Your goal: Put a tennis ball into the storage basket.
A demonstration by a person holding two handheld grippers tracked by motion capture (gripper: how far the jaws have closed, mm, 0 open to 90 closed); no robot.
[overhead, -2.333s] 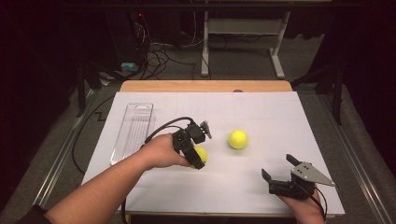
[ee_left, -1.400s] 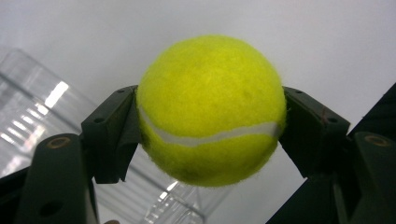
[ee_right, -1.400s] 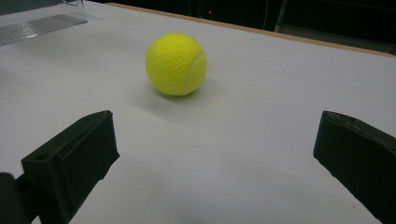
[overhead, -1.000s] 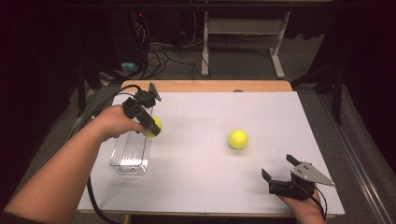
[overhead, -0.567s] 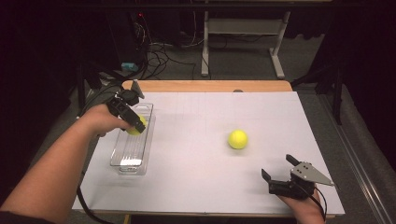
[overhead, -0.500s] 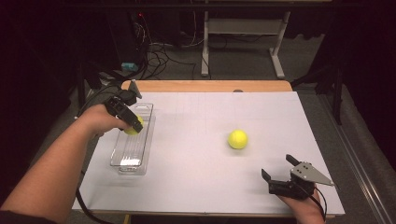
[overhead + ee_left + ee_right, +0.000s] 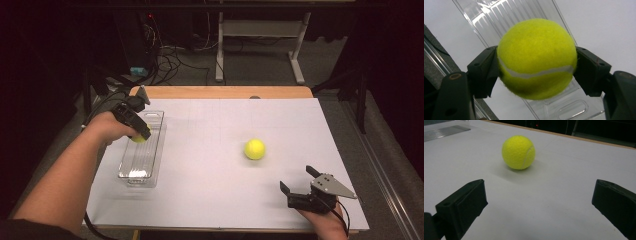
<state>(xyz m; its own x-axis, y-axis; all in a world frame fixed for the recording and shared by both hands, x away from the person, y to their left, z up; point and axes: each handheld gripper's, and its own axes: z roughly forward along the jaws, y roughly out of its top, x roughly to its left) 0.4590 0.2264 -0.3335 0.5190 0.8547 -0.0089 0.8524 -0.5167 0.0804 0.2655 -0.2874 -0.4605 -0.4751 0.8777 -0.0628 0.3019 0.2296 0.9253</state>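
Observation:
My left gripper (image 7: 140, 134) is shut on a yellow tennis ball (image 7: 536, 57), its two black jaws pressing on the ball's sides. It holds the ball over the far half of a clear plastic tray (image 7: 150, 165) at the table's left. A second tennis ball (image 7: 254, 149) lies loose on the white sheet right of centre, also seen as the ball (image 7: 518, 152) ahead of my right gripper (image 7: 539, 207). That right gripper (image 7: 299, 187) rests near the front right edge, jaws wide open with nothing between them.
The white sheet (image 7: 215, 200) covers most of the wooden table (image 7: 220, 92). Cables and a metal stand leg (image 7: 298, 60) lie on the dark floor beyond the far edge. The left gripper's cable trails off the table's left side.
My left hand carried the ball from the table's middle leftward to the tray and lowered it a little over the tray. The loose ball and the right gripper stayed put.

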